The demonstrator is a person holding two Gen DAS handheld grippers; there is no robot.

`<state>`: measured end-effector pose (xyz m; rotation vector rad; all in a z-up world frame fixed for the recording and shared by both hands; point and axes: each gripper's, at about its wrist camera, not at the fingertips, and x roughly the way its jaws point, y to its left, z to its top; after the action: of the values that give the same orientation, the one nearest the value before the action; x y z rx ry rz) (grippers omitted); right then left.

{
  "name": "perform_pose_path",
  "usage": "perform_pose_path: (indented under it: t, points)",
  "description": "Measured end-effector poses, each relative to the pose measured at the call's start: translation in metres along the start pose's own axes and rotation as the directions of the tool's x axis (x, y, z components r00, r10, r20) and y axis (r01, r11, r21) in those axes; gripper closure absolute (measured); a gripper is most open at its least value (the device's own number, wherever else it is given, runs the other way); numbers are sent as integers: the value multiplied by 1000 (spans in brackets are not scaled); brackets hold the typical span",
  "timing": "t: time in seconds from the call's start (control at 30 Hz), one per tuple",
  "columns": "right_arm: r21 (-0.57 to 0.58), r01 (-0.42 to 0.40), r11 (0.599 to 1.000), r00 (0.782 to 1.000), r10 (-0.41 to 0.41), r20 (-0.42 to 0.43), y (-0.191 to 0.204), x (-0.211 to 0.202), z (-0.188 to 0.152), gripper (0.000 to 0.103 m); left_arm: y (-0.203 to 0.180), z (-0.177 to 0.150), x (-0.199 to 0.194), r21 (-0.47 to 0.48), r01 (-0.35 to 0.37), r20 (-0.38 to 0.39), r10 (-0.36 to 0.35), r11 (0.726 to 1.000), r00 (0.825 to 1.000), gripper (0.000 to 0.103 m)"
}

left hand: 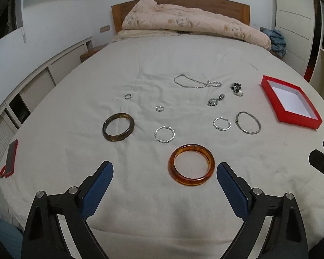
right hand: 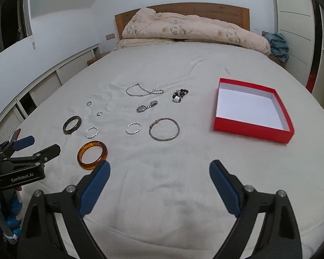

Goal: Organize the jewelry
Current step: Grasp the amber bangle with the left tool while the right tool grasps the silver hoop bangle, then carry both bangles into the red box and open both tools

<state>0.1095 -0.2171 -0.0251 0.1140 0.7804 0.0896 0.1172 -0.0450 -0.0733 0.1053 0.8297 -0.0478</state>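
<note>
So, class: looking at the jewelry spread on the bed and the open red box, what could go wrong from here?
1. The two small silver rings lie flat on the soft bed sheet; wide gripper pads may pinch cloth instead.
2. The loose silver chain necklace could snag or tangle when lifted.
3. The glossy amber bangle may slip.
</note>
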Motion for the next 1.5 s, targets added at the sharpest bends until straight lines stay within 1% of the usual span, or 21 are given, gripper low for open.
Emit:
perform_pose_path:
  t: [0.13, 0.17, 0.23, 0.3, 0.33, 0.47, 0.53, 0.6, 0.67, 0.77, 0.83, 0.93, 1.03, 1.1, 1.13, 1.17, 1.27, 1.37, 1.5]
  points:
    - [4, -23, 1000, 999, 23, -34, -6, 21, 3, 32, 1, 1, 20, -10, 7, -31, -7, 1000, 999, 12]
    - [4, -28, 1000, 999, 28, -45, -8, 27, 5, 34, 2, 1, 26, -13, 13, -41, -13, 1000, 999, 14]
    - [6, -37, 999, 997, 37, -61, -11, 39, 7, 44, 2, 1, 38, -19, 20, -60, -22, 1000, 998, 17]
    - [11, -42, 999, 996, 43, -74, -15, 51, 11, 50, 1, 2, 49, -22, 24, -75, -26, 999, 997, 18]
    - [13, -43, 999, 996, 44, -80, -17, 58, 13, 52, 1, 2, 55, -22, 23, -82, -24, 1000, 996, 19]
    - [19, -35, 999, 994, 37, -100, -26, 87, 24, 58, 3, 4, 78, -35, 28, -120, -32, 999, 992, 30]
    - [24, -23, 999, 993, 25, -112, -32, 104, 32, 60, 4, 2, 87, -46, 30, -138, -36, 998, 990, 34]
    - [28, -18, 999, 992, 21, -123, -37, 118, 38, 62, 6, 1, 96, -58, 42, -162, -51, 997, 986, 40]
    - [32, -12, 999, 989, 17, -148, -40, 136, 42, 64, 7, -3, 105, -65, 57, -188, -68, 996, 980, 44]
    - [28, 6, 1000, 982, 0, -189, -47, 157, 45, 72, 5, -5, 109, -56, 62, -193, -71, 997, 979, 44]
    - [15, 18, 1000, 977, -15, -214, -48, 171, 45, 83, 4, -4, 112, -47, 66, -191, -74, 997, 979, 45]
    - [-14, 25, 1000, 974, -28, -225, -46, 183, 48, 92, 3, 0, 116, -39, 78, -184, -84, 996, 979, 48]
    - [-79, 32, 996, 969, -51, -242, -39, 197, 54, 97, 0, 4, 121, -20, 86, -176, -89, 996, 980, 59]
    - [-113, 34, 993, 967, -61, -248, -35, 205, 59, 98, -5, 8, 123, -4, 103, -167, -103, 995, 981, 76]
    - [-124, 33, 992, 966, -64, -249, -35, 206, 60, 99, -7, 8, 123, 4, 107, -164, -105, 994, 981, 80]
    - [-139, 33, 990, 966, -67, -248, -34, 207, 60, 99, -9, 9, 123, 8, 114, -162, -111, 993, 981, 89]
    - [-159, 34, 987, 969, -72, -238, -34, 201, 64, 99, -8, 11, 118, -4, 115, -156, -114, 993, 981, 91]
    - [-147, 33, 989, 980, -60, -188, -32, 182, 67, 99, -4, 13, 109, -26, 97, -142, -100, 995, 985, 92]
    - [-146, 30, 989, 992, -48, -120, -32, 146, 74, 99, -6, 18, 93, -21, 74, -123, -77, 997, 990, 92]
